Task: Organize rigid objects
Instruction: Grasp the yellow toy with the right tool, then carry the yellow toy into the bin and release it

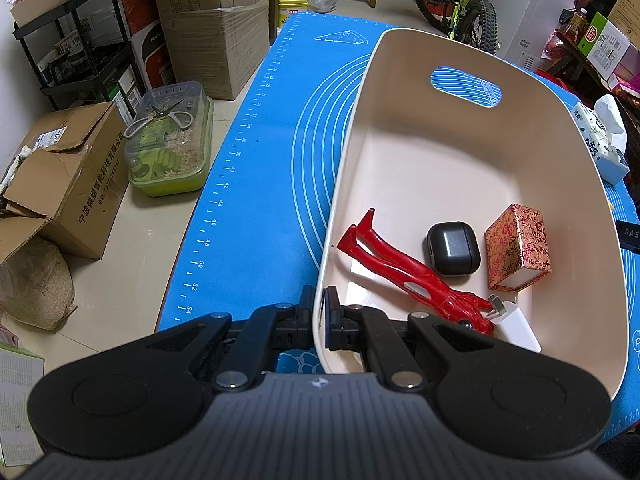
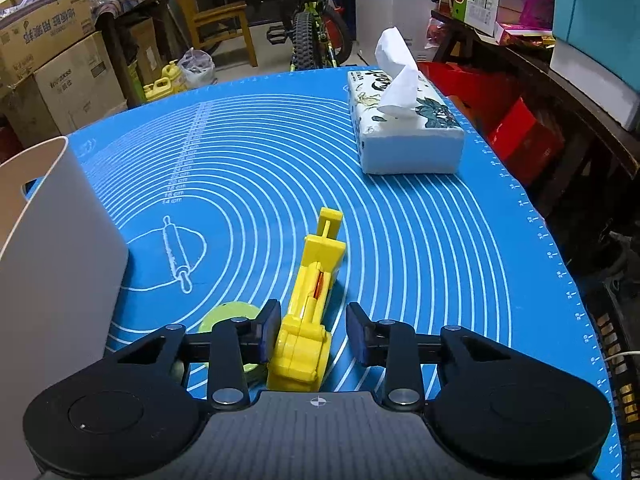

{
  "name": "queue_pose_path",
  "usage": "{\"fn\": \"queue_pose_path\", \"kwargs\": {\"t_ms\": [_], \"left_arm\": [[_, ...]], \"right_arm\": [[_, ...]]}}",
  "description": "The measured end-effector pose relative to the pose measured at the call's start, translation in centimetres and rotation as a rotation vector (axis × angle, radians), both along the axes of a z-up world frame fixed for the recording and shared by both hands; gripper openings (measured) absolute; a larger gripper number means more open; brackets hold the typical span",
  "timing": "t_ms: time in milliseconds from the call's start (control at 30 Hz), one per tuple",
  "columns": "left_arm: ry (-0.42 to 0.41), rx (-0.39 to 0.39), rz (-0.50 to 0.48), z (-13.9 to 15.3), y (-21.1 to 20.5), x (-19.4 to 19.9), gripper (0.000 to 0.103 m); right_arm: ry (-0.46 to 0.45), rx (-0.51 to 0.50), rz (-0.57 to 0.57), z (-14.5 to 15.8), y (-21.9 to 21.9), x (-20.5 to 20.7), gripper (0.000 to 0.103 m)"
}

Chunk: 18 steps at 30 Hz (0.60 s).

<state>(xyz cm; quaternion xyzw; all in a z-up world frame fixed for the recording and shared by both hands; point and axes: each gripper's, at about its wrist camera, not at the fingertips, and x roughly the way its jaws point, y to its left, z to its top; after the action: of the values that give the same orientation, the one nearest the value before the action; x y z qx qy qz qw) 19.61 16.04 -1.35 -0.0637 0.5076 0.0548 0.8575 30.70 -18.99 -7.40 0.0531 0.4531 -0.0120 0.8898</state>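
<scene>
My left gripper [image 1: 320, 312] pinches the bin [image 1: 460, 64] wall. My right gripper [image 2: 312, 330] straddles the yellow toy [image 2: 310, 312] on the mat [image 2: 420, 248], left pad touching, right pad apart (a lopsided squeeze could twist it loose). In the bin: one red figure [image 1: 404, 276], one dark case [image 1: 454, 248], one patterned box [image 1: 518, 246], one white plug [image 1: 514, 326].

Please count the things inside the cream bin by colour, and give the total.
In the bin:
Red: 2, the figurine and the patterned box
Black: 1, the small case
White: 1, the charger plug
Total: 4
</scene>
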Motion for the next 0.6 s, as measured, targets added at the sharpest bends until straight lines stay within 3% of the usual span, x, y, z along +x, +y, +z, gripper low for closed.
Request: {"fn": "queue_pose_path", "kwargs": {"t_ms": [133, 600], "left_arm": [[0.0, 0.0, 0.0, 0.0, 0.0, 0.0, 0.006], [0.0, 0.001, 0.0, 0.0, 0.0, 0.0, 0.006]], "right_arm": [[0.015, -0.015, 0.017, -0.5, 0.5, 0.4, 0.036], [-0.017, -0.069, 0.009, 0.1, 0.9, -0.7, 0.034]]}}
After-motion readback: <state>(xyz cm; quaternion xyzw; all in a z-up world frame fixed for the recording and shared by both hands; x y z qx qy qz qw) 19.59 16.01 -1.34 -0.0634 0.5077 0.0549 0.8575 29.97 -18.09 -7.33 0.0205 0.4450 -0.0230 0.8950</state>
